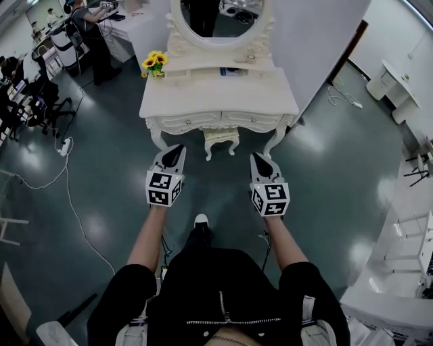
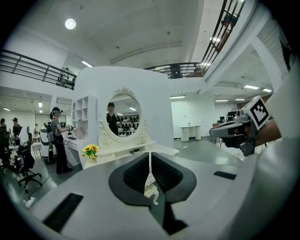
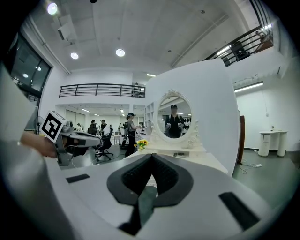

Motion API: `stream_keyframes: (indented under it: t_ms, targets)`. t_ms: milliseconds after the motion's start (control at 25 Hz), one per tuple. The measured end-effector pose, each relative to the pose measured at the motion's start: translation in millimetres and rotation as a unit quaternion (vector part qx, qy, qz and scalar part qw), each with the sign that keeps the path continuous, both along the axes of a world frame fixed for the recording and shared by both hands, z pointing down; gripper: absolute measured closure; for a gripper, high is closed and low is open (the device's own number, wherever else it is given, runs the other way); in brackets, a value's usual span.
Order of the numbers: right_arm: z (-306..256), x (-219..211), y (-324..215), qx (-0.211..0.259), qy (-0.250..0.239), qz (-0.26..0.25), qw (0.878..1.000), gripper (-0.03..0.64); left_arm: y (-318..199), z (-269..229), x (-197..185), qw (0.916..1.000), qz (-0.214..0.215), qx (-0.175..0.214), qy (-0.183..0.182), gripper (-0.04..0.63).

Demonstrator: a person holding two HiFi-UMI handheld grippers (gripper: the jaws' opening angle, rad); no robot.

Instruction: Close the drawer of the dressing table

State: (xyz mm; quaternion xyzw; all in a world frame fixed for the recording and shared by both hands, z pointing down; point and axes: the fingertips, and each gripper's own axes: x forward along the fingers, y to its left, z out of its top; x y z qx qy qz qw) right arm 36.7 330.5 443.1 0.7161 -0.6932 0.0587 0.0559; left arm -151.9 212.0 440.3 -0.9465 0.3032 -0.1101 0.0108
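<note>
Head view: the white desk (image 1: pixel 223 98) stands ahead on the dark floor (image 1: pixel 108 196), with an oval mirror (image 1: pixel 218 17) at its back edge and yellow flowers (image 1: pixel 154 64) at its back left corner. Two drawer fronts (image 1: pixel 191 121) sit side by side under the front edge. From this height I cannot tell whether either one stands out from the front. A small stool (image 1: pixel 221 138) is tucked beneath the middle of the front edge.

The left claw (image 1: pixel 177 147) and the right claw (image 1: pixel 257 157) are held out side by side on bare forearms. Both point toward the desk front and are apart from it, with open floor between their tips and the drawer fronts. The left claw lines up with the left drawer front and the right claw with the desk's front right leg.

In the left gripper view the jaws are closed together with nothing between them, and the stool shows through the thin slit. In the right gripper view the jaws also meet at their tips and hold nothing. The desk lies beyond them.
</note>
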Motion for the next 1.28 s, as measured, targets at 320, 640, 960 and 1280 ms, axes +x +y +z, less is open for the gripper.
stream_keyframes:
  t_ms: [320, 640, 960, 1280]
  targets:
    - [-10, 8, -107, -0.002, 0.006, 0.003, 1.000, 0.612, -107, -8, 17, 0.9999, 0.013, 0.000, 0.005, 0.565]
    - [-9, 6, -185, -0.003, 0.005, 0.005, 1.000, 0.612, -185, 2, 15, 0.9998, 0.018, -0.006, -0.002, 0.565]
    - [2, 15, -229, -0.011, -0.002, 0.008, 1.000, 0.612, -226, 11, 28, 0.9996, 0.022, -0.015, -0.002, 0.565]
    - [17, 46, -289, -0.017, -0.010, -0.002, 1.000, 0.612, -278, 30, 57, 0.9993, 0.012, -0.033, -0.011, 0.565]
